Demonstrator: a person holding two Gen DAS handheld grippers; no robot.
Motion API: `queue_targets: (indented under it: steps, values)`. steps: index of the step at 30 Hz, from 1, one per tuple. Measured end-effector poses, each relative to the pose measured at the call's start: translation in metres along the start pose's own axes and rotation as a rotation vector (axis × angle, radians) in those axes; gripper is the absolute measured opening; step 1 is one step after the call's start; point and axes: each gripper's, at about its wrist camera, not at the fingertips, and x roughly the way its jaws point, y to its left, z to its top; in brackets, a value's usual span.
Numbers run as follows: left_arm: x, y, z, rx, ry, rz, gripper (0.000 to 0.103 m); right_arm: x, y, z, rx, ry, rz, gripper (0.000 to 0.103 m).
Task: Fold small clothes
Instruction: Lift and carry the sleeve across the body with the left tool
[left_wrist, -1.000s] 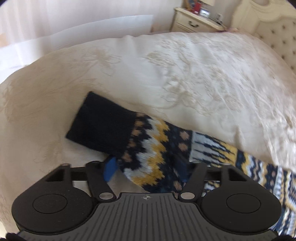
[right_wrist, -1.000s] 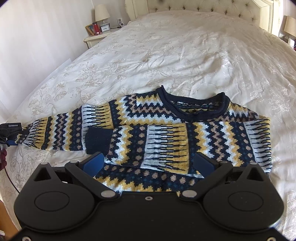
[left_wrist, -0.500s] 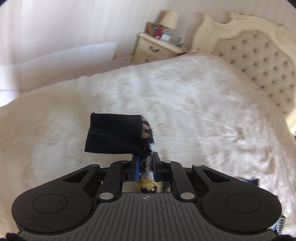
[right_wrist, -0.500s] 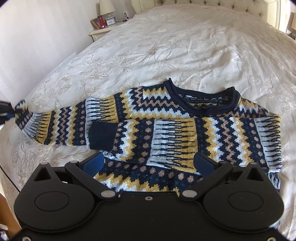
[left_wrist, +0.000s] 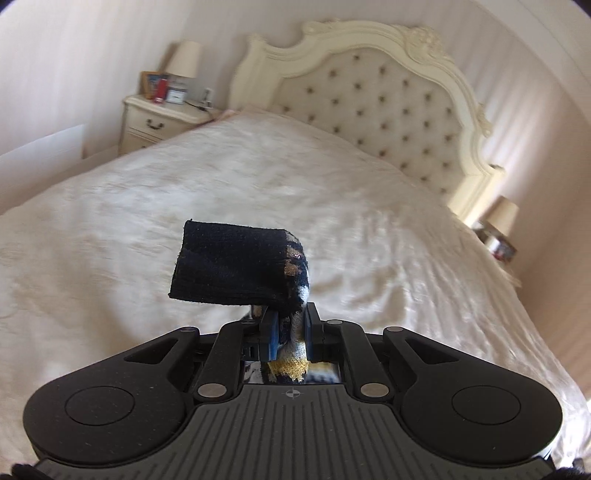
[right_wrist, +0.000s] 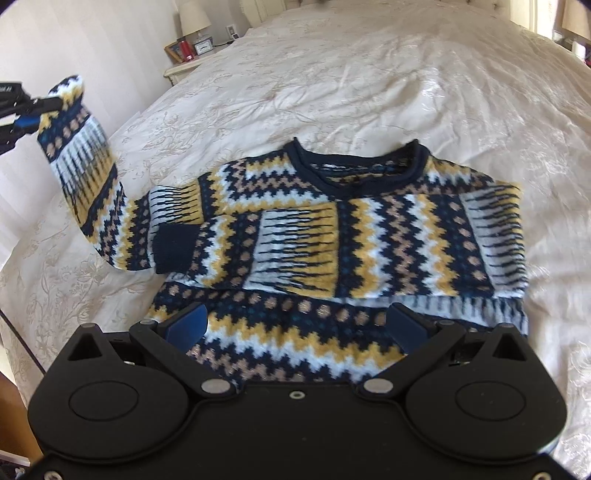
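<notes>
A navy, yellow and white patterned sweater (right_wrist: 354, 236) lies flat on the cream bedspread (right_wrist: 369, 81), neck towards the headboard. One sleeve is folded across its chest, navy cuff (right_wrist: 173, 247) at the left. The other sleeve (right_wrist: 88, 170) is lifted off the bed at the far left, held near its end by my left gripper (right_wrist: 35, 110). In the left wrist view that gripper (left_wrist: 290, 332) is shut on the sleeve, and the sleeve's navy cuff (left_wrist: 236, 266) sticks up beyond the pads. My right gripper (right_wrist: 295, 325) is open, low over the sweater's hem, with nothing pinched.
A tufted cream headboard (left_wrist: 373, 99) stands at the far end of the bed. A nightstand (left_wrist: 162, 118) with a lamp and small items sits at the bed's left side; another lamp (left_wrist: 502, 218) is at the right. Wide bare bedspread lies beyond the sweater.
My left gripper closed on the sleeve near its cuff and lifted it up off the bed, tilting up towards the headboard. My right gripper shifted slightly closer over the sweater's hem.
</notes>
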Motion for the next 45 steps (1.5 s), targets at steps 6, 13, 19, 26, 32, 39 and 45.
queue_targets:
  steps: [6, 13, 19, 26, 32, 39, 45]
  values:
    - [0.049, -0.062, -0.033, 0.027, 0.075, -0.073, 0.013, -0.013, -0.033, -0.004, 0.034, -0.011, -0.017, 0.102]
    - [0.098, -0.112, -0.08, 0.097, 0.195, -0.092, 0.013, -0.02, -0.063, -0.005, 0.048, -0.008, -0.033, 0.102]
    - [0.11, -0.14, -0.103, 0.187, 0.269, -0.108, 0.021, -0.02, -0.075, -0.007, 0.065, 0.001, -0.041, 0.102]
    - [0.093, -0.161, -0.104, 0.314, 0.244, -0.182, 0.029, -0.009, -0.076, -0.01, 0.101, 0.014, -0.049, 0.102]
    - [0.09, -0.128, -0.105, 0.358, 0.268, -0.114, 0.03, -0.001, -0.07, 0.002, 0.105, 0.002, -0.06, 0.102]
    - [0.107, -0.044, -0.108, 0.252, 0.357, 0.105, 0.03, 0.021, -0.06, 0.034, 0.056, -0.011, -0.074, 0.102]
    - [0.127, 0.016, -0.114, 0.141, 0.438, 0.222, 0.03, 0.062, -0.044, 0.067, -0.02, 0.018, -0.081, 0.102]
